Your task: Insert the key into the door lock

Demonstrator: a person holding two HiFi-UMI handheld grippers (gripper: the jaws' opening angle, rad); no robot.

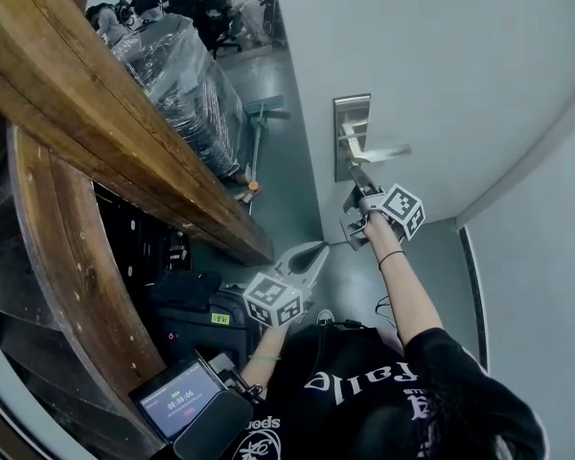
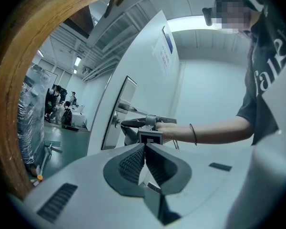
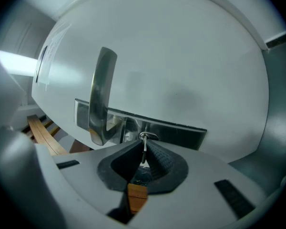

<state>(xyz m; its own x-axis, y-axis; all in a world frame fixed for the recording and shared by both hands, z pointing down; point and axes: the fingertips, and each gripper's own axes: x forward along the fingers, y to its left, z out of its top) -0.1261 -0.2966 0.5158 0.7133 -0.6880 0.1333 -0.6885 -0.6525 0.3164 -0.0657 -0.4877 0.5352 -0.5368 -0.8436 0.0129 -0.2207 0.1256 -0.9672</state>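
A steel lock plate with a lever handle is mounted on the white door. My right gripper is held up to the lower part of the plate and is shut on a small key. In the right gripper view the key's metal ring sits right at the lock plate, beside the handle. Whether the key's tip is inside the keyhole is hidden. My left gripper hangs lower and to the left, away from the door, shut with nothing in it.
A thick wooden beam runs along the left, with plastic-wrapped goods and people behind it. A device with a lit screen is at my waist. The door frame and grey floor lie to the right.
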